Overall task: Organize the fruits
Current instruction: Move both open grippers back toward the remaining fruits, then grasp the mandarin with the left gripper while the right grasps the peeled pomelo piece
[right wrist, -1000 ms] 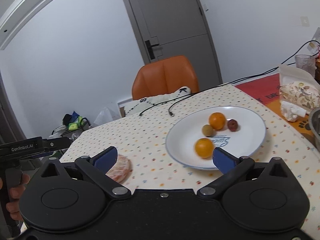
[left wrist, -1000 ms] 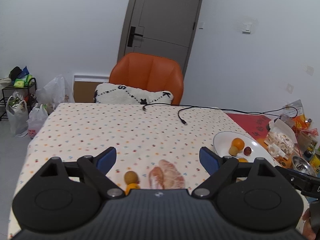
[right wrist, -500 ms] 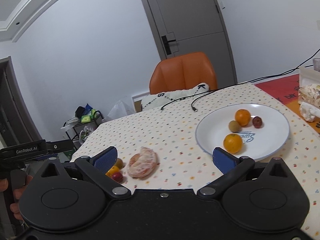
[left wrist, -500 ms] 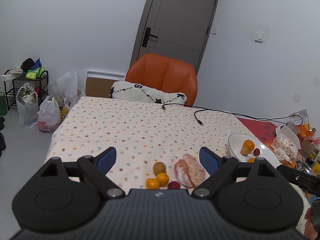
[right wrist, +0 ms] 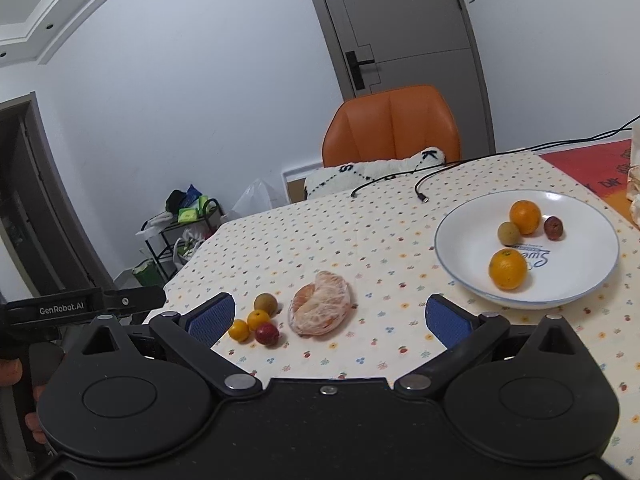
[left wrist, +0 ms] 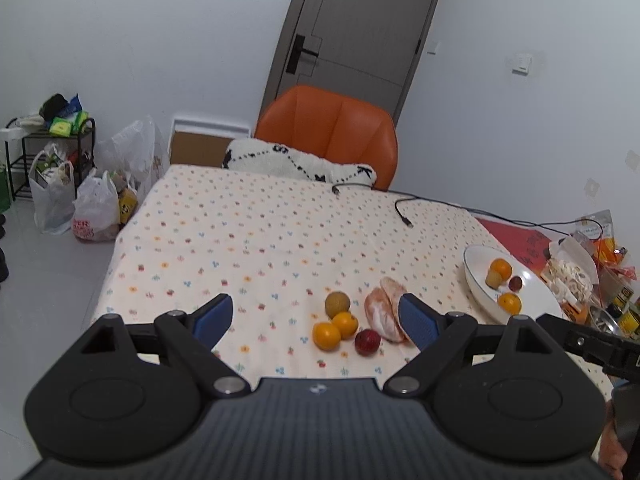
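Both our grippers have pulled back and up from the table since a second ago, so the loose fruit cluster now shows in full. Our left gripper (left wrist: 316, 316) hangs spread wide and empty above the dotted tablecloth (left wrist: 248, 236); our right gripper (right wrist: 328, 316) is likewise spread and empty. On the cloth lie a peeled pomelo piece (right wrist: 320, 310), a brownish round fruit (right wrist: 265, 303), two small oranges (right wrist: 258, 319) touching, and a red fruit (right wrist: 267, 334). Well to the right, the white plate (right wrist: 592, 256) holds two oranges, a brown fruit and a dark red one.
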`<action>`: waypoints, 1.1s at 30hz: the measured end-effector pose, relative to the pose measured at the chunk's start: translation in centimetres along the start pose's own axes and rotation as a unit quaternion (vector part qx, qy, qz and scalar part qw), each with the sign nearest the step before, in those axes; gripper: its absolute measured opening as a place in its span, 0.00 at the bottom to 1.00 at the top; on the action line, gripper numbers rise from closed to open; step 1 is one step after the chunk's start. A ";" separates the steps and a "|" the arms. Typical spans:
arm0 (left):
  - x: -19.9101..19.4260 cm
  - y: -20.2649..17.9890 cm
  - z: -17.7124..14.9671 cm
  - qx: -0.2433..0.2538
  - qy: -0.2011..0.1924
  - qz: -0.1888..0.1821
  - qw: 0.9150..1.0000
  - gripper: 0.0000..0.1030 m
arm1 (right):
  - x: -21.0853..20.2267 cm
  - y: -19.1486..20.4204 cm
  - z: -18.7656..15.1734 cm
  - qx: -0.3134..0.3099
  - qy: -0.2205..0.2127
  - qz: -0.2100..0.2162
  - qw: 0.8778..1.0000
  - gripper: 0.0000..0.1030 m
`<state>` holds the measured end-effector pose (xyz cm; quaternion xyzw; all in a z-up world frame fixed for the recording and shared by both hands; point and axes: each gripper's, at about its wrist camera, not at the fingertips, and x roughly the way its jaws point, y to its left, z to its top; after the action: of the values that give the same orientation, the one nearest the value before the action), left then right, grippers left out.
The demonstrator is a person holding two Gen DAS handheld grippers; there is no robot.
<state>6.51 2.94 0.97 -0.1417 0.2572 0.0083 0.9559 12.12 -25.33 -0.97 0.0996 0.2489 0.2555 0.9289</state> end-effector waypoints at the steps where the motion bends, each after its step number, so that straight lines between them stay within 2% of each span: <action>1: 0.1 0.1 -0.1 0.000 0.002 -0.001 1.000 0.86 | 0.2 0.1 -0.1 0.000 0.002 0.000 1.000 1.00; 23: 3.7 0.2 -1.7 0.008 0.036 -0.004 0.999 0.83 | 4.2 0.1 -1.7 0.010 0.049 0.017 0.999 1.00; 26: 4.4 0.0 -1.9 0.012 0.040 -0.008 0.999 0.77 | 5.0 -0.1 -1.7 0.015 0.057 0.019 0.998 1.00; 31: 5.9 0.0 -2.1 0.007 0.054 -0.010 0.998 0.60 | 6.1 -0.3 -1.7 0.015 0.060 0.022 0.998 0.99; 33: 6.4 0.2 -2.1 0.003 0.057 -0.010 0.998 0.55 | 6.5 -0.3 -1.6 0.013 0.064 0.023 0.998 0.95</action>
<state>11.02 2.14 -4.00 -0.1412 0.3103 -0.0105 0.9400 16.30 -22.06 -5.15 0.1011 0.3084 0.2797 0.9036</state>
